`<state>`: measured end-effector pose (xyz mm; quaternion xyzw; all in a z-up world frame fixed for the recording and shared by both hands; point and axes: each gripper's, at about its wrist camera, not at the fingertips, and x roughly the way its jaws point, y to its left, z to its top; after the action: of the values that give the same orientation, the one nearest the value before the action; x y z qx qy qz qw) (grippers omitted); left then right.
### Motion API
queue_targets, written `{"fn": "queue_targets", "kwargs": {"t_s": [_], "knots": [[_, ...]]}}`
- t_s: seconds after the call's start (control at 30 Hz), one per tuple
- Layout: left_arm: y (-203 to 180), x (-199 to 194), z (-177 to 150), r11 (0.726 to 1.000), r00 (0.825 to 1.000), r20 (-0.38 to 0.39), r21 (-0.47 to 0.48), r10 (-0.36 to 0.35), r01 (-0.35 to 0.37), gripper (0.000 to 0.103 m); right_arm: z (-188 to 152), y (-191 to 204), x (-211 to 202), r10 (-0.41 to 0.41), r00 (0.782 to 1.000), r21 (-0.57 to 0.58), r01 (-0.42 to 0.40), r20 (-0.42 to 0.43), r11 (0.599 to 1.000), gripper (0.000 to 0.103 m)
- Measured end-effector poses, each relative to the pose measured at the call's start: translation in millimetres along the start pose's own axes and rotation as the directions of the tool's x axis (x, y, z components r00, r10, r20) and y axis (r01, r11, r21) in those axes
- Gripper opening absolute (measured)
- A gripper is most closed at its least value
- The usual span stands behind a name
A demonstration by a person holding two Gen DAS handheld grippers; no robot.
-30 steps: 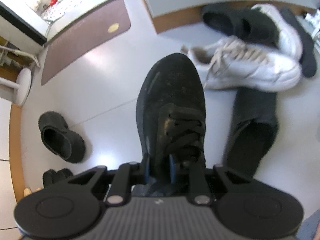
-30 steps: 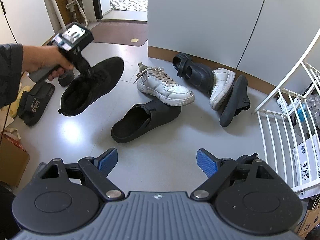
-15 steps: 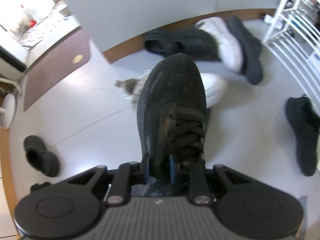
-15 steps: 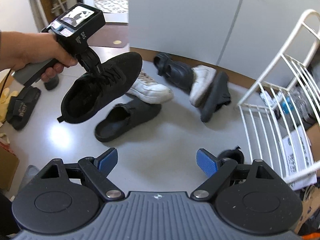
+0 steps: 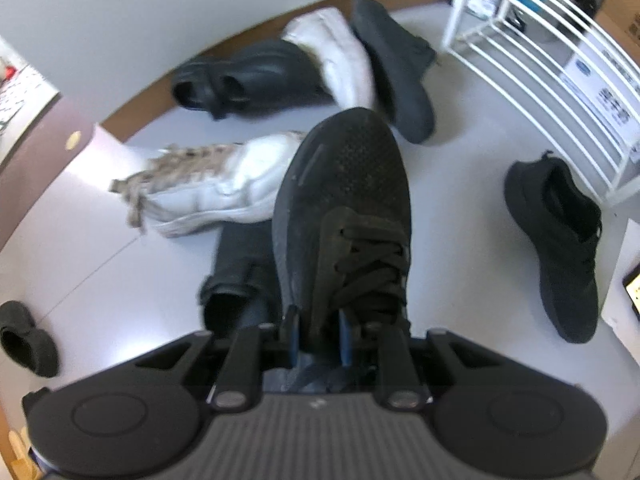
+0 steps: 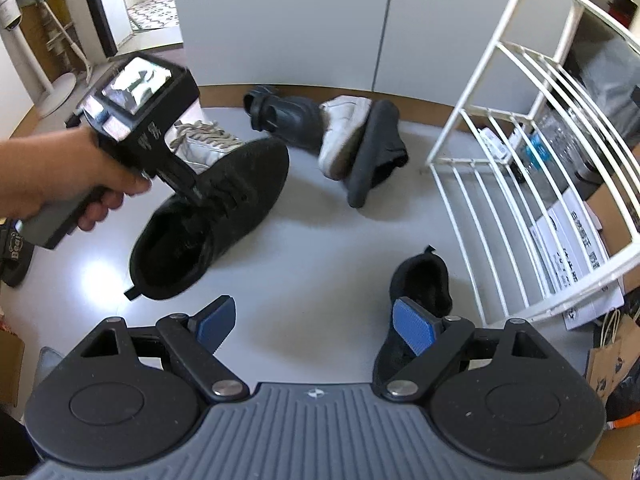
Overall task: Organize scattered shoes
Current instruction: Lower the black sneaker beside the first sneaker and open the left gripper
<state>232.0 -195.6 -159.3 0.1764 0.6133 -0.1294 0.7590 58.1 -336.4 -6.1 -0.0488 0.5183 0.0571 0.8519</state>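
My left gripper [image 5: 318, 330] is shut on the tongue of a black lace-up sneaker [image 5: 344, 208] and holds it in the air above the floor; it also shows in the right wrist view [image 6: 212, 216]. Its black mate [image 5: 556, 244] lies on the floor by the white wire rack [image 5: 532, 60], also seen under my right gripper [image 6: 420, 292]. My right gripper [image 6: 316, 326] is open and empty. A white sneaker [image 5: 216, 188], a black clog [image 5: 236, 276], another black clog [image 5: 248, 76], a second white sneaker [image 5: 340, 60] and a dark shoe [image 5: 396, 68] lie scattered.
A dark slipper [image 5: 24, 336] lies far left. The wire rack [image 6: 532, 160] stands right, with boxes and bottles behind it. A grey wall with brown skirting closes the back. A brown mat [image 5: 44, 136] and a doorway lie left. A sandal [image 6: 12, 248] sits at the left edge.
My left gripper has carried the black sneaker to the right, toward the rack and its mate. My right gripper has swung right too, and the mate has come into view under it.
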Motion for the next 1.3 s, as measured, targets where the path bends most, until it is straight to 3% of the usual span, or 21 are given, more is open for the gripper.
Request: {"fn": "queue_targets", "kwargs": {"t_s": [0.37, 0.57, 0.83, 0.93, 1.07, 1.17, 1.3], "knots": [[-50.8, 72.7, -13.3, 0.993, 0.993, -0.060, 0.057, -0.104, 0.107, 0.020, -28.2, -52.1, 14.5, -0.028, 0.996, 0.062, 0.033, -0.085, 0.998, 0.090], [-70.0, 104.2, -21.3, 0.977, 0.978, -0.091, 0.086, -0.189, 0.197, 0.021, -27.5, -48.1, 15.5, -0.014, 0.996, 0.033, 0.017, -0.093, 0.999, 0.090], [-71.9, 127.4, -26.6, 0.972, 0.971, -0.099, 0.064, -0.219, 0.226, 0.022, -20.6, -41.1, 18.4, -0.002, 0.996, 0.010, 0.003, -0.095, 1.000, 0.090], [-70.5, 131.3, -28.6, 0.970, 0.969, -0.079, 0.042, -0.236, 0.240, 0.031, -19.4, -39.3, 17.9, -0.003, 0.996, 0.005, 0.004, -0.093, 1.000, 0.090], [-69.9, 121.7, -29.1, 0.966, 0.966, -0.065, 0.047, -0.249, 0.252, 0.033, -19.9, -39.7, 20.1, -0.013, 0.995, 0.003, 0.013, -0.104, 1.000, 0.090], [-66.9, 108.0, -27.7, 0.970, 0.972, -0.053, 0.081, -0.227, 0.231, 0.046, -19.6, -39.5, 21.9, -0.019, 0.994, 0.001, 0.019, -0.108, 1.000, 0.090], [-55.0, 81.0, -30.7, 0.976, 0.980, -0.029, 0.084, -0.198, 0.199, 0.048, -17.9, -35.8, 22.9, -0.025, 0.994, -0.007, 0.024, -0.103, 1.000, 0.090]]}}
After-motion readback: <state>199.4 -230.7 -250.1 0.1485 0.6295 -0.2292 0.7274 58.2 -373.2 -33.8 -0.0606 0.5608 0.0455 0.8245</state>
